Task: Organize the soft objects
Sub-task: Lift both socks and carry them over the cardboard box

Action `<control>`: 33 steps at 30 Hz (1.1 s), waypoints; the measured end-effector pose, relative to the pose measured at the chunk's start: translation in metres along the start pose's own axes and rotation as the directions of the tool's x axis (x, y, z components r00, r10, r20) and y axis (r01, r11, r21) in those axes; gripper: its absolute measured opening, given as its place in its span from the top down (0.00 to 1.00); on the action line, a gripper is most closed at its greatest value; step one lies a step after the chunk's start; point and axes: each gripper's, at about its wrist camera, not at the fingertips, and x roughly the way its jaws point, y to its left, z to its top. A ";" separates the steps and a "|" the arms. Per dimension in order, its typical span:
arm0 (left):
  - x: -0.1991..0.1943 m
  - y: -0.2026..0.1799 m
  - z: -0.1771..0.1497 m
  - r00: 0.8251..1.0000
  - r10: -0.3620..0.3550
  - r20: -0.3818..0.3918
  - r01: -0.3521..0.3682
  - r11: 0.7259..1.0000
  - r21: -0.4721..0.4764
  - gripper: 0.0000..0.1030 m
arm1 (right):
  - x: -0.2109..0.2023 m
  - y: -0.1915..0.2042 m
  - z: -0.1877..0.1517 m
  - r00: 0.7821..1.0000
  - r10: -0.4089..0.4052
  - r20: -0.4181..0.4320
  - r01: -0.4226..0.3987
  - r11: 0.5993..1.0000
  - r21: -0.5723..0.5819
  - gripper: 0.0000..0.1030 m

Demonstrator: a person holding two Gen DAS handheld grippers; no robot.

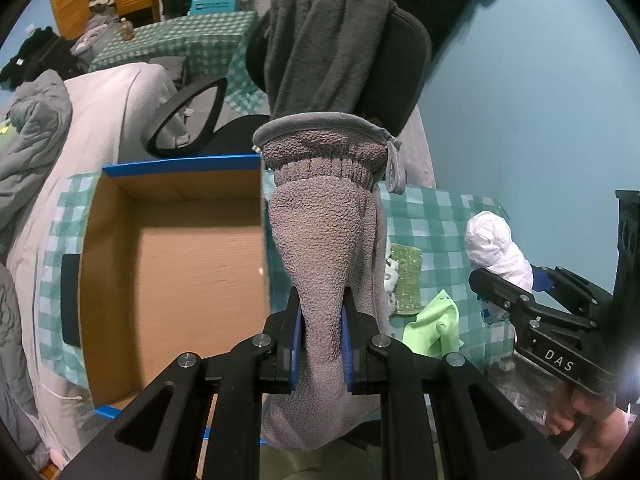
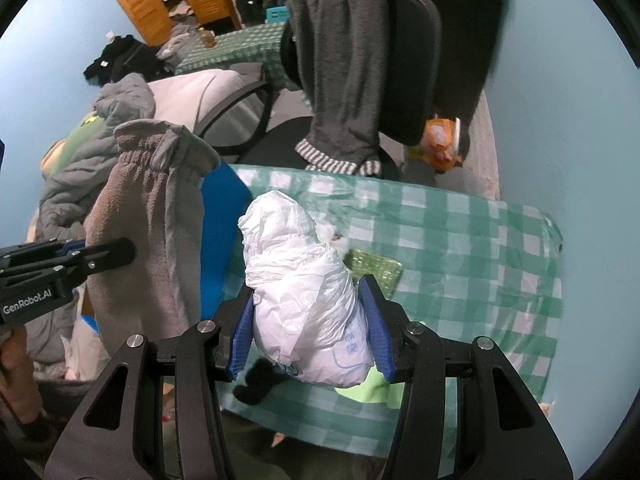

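My left gripper (image 1: 322,312) is shut on a grey fleece mitt (image 1: 326,240) and holds it upright in the air, beside the right wall of an open cardboard box (image 1: 172,280) with blue edges. The mitt also shows in the right wrist view (image 2: 148,232). My right gripper (image 2: 310,300) is shut on a crumpled white plastic bag (image 2: 304,292), held above the green checked tablecloth (image 2: 460,248). The bag also shows in the left wrist view (image 1: 498,244). The box looks empty inside.
A green sponge (image 1: 406,280) and a lime cloth (image 1: 434,326) lie on the tablecloth right of the box. A black office chair (image 2: 408,64) draped with a dark grey garment (image 2: 340,64) stands behind the table. Bedding is piled at left (image 1: 36,152). A blue wall is at right.
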 end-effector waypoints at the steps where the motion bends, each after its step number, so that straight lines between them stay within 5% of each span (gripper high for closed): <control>1: -0.002 0.003 -0.001 1.000 0.002 0.003 -0.002 1.000 -0.005 0.85 | 0.001 0.004 0.001 1.000 0.005 0.002 -0.005 1.000 -0.008 0.52; 33: -0.032 0.118 -0.026 0.996 0.084 0.020 -0.079 0.981 -0.179 0.85 | 0.056 0.134 0.030 0.993 0.101 -0.059 -0.110 0.976 -0.189 0.52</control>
